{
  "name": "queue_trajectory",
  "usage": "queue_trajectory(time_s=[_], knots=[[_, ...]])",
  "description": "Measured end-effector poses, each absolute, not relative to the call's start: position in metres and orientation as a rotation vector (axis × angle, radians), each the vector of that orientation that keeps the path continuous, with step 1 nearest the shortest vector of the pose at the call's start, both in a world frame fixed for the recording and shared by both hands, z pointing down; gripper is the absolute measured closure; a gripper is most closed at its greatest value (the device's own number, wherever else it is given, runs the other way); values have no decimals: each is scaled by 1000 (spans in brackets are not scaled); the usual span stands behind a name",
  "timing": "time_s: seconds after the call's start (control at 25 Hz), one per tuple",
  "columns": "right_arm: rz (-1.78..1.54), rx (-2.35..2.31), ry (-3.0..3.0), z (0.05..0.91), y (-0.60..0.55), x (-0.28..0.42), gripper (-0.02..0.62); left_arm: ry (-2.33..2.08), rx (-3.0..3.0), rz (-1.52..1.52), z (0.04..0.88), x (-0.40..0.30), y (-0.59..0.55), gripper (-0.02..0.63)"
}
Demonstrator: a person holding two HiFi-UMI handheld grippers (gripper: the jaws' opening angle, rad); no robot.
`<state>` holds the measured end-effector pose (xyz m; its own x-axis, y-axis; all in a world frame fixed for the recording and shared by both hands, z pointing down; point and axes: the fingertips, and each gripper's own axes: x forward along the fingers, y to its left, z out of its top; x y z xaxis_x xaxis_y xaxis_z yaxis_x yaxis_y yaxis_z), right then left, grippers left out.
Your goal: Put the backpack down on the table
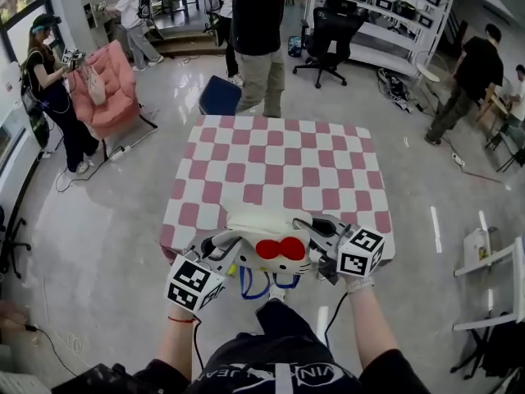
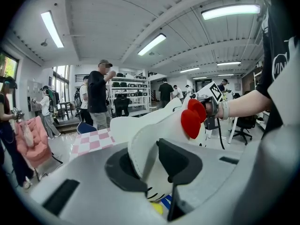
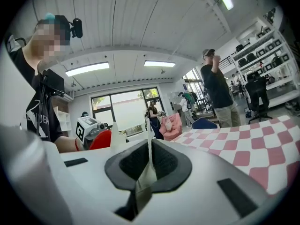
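Finds the backpack (image 1: 267,249) off the table (image 1: 279,150), carried between the two claws at the near edge, over the last row of the pink-and-white checked cloth (image 1: 246,194). Identifies it as white and cat-faced, with a red bow (image 1: 280,248) on top and blue straps (image 1: 256,284) hanging loose below the near edge. Notes the left claw (image 1: 221,251) clamped on a thick white fold at the backpack's left side, jaws held part-way apart by that fold. Notes the right claw (image 1: 318,235) pinched nearly together on a thin white edge at the right side, judged to be part of the same backpack. Cannot tell from any view whether the underside touches the cloth; judges it clear of it. Records nothing else on the table and open checked surface from the near edge to the far edge. Places the work in the carrying step, with the set-down not yet done. Judges the next move to call for bringing both claws further over the table, lowering them level with each other until the base rests on the cloth, then opening both. Flags the dangling straps as liable to catch on the near edge, and an uneven release as liable to tip the soft body over.
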<state>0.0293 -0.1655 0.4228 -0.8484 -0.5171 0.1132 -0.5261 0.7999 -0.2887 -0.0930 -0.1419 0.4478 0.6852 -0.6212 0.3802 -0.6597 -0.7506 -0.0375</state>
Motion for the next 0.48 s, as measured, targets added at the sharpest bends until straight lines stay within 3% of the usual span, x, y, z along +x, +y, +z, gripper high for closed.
queue_trajectory(time_s=[0.48], knots=[[566,800,-2948,442,-278,44,584,-1105,2731,581,459,-77,-251,514]])
